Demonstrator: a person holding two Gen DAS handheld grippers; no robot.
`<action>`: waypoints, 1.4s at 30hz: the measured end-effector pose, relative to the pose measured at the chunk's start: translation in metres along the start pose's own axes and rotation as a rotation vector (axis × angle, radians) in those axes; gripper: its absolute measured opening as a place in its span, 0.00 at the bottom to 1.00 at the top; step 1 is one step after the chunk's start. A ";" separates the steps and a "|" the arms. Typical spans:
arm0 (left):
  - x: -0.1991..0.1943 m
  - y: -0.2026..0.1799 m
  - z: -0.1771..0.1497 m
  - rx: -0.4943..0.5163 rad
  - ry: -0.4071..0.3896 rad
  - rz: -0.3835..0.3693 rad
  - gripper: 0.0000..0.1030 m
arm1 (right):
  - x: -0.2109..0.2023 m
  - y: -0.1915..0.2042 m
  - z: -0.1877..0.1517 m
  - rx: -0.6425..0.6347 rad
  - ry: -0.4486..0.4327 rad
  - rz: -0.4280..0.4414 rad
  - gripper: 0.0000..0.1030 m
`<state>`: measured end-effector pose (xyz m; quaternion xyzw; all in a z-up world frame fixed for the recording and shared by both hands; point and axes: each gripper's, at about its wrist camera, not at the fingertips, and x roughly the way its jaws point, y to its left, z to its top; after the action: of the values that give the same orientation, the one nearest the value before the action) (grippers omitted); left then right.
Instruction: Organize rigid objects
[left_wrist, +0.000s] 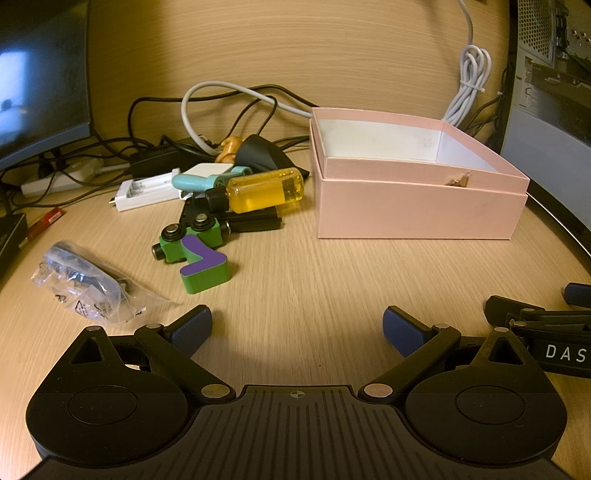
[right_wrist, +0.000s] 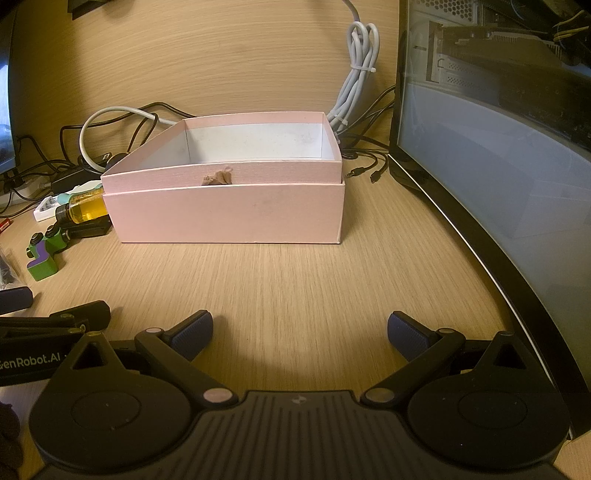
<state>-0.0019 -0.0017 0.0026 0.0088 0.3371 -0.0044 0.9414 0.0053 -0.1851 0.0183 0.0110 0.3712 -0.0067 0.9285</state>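
- One pink box (left_wrist: 421, 206), open at the top, white inside, standing on the wooden desk (left_wrist: 314, 280); taken as the landmark below. One small brown scrap on its front rim.
- Left of the box, touching or just beside its left wall: one bottle of yellow liquid (left_wrist: 258, 192) with a black cap, lying on its side.
- Under and in front of that bottle, left of the box: two black cylinders (left_wrist: 255, 221) lying side by side.
- Further left of the box and nearer the camera: one green block with a purple top (left_wrist: 205, 267), with two round metal-capped knobs behind it.
- Behind the bottle, left of the box: one teal handle-shaped piece (left_wrist: 210, 181), one white battery charger (left_wrist: 146, 192), one dark cone-shaped thing (left_wrist: 262, 151).
- Far left of the box, well apart from it: one clear plastic bag (left_wrist: 85, 284) holding dark small parts.
- Behind the box: one bundled grey cable (left_wrist: 469, 85) and several loose black cables.
- Right of the box: one curved black-framed screen (right_wrist: 491, 155).
- Left gripper (left_wrist: 297, 328): fingers spread wide, nothing between them, low over bare desk in front of the box.
- Right gripper (right_wrist: 300, 334): fingers likewise spread wide and holding nothing, facing the front wall of the box.
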 end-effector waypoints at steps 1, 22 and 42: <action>0.000 0.000 0.000 -0.001 0.000 -0.001 0.99 | 0.000 0.000 0.000 0.000 0.000 0.000 0.98; -0.006 -0.002 0.001 0.001 0.000 0.000 0.99 | 0.000 0.000 0.001 0.000 0.000 0.000 0.98; -0.009 -0.003 0.002 0.004 -0.001 -0.007 0.99 | 0.004 -0.002 0.004 -0.010 0.003 0.020 1.00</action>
<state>-0.0077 -0.0049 0.0104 0.0095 0.3367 -0.0086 0.9415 0.0107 -0.1871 0.0181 0.0100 0.3727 0.0046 0.9279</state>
